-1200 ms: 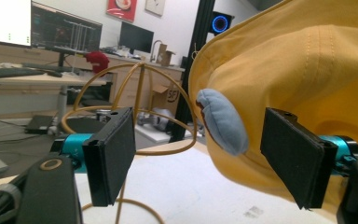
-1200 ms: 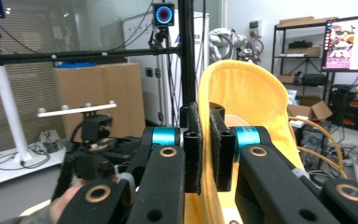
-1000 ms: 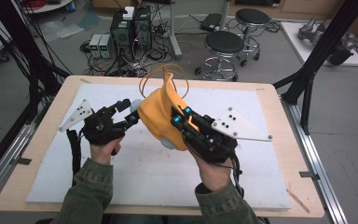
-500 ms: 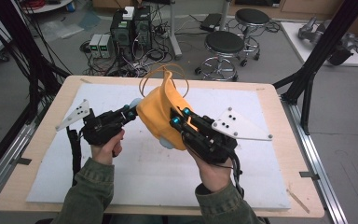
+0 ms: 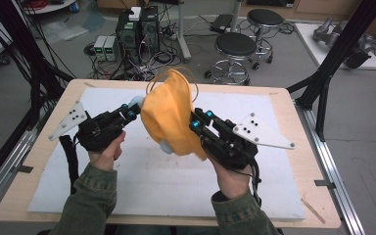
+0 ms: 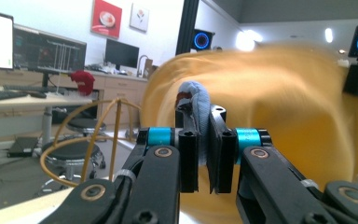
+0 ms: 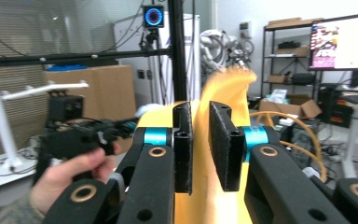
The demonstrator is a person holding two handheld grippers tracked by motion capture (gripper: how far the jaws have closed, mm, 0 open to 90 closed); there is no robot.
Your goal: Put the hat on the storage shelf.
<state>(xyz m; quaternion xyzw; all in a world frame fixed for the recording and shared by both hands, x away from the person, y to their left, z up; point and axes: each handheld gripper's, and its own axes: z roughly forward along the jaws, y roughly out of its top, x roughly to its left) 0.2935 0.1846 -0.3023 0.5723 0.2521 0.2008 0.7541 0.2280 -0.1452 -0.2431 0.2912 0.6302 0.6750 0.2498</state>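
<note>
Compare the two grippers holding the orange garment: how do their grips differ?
The left gripper pinches a pale blue-grey trim; the right gripper has an orange fold between its jaws. The left jaws have just closed tight; the right jaws have just opened slightly. Both hold the garment above the table.

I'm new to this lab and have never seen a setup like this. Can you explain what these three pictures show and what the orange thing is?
No robot here: a person holds a hand tool with two black jaws in each hand. The overhead picture looks down on a wooden table covered by a white mat. The other two pictures come from small cameras riding on each tool, looking along its jaws.

The orange thing is a soft cloth item, possibly a cap or bag, with a thin orange cord; it is lifted off the table. The left gripper has just closed on its grey-blue edge piece. The right gripper holds an orange fold, its jaws just beginning to loosen.
</note>
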